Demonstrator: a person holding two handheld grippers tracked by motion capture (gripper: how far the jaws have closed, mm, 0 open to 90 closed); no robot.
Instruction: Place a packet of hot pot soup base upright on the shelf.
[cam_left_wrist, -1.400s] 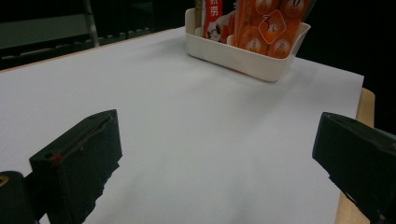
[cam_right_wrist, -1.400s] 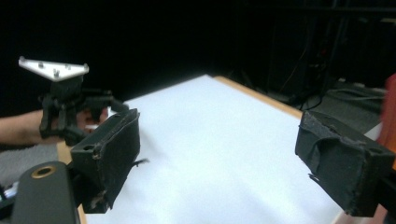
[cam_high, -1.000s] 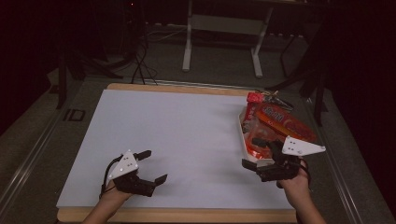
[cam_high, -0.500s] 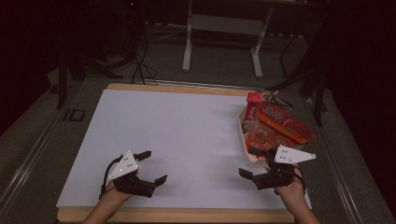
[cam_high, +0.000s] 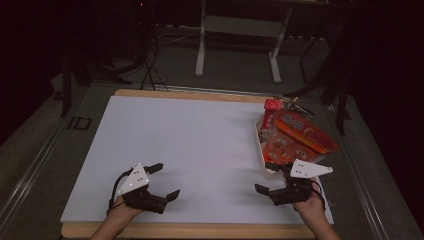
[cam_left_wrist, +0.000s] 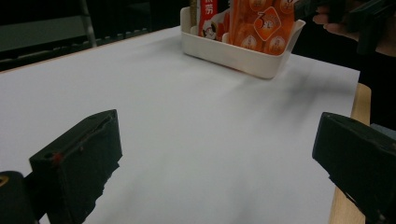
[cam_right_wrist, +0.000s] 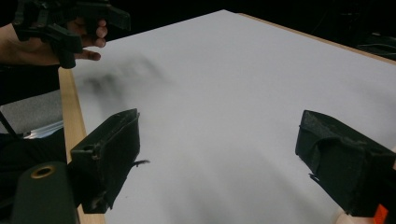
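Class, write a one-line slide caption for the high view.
Two open grippers, left gripper and right gripper, rest near a white tray of orange snack packets.

two handheld black grippers, left gripper and right gripper, each topped by a grey three-cornered plate with small dark holes, chunky matte jaws, black cable at left wrist, bare forearms

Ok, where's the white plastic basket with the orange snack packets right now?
In the high view the white plastic basket sits on the table's right side, near the far right edge of the white sheet, just beyond the open right gripper.
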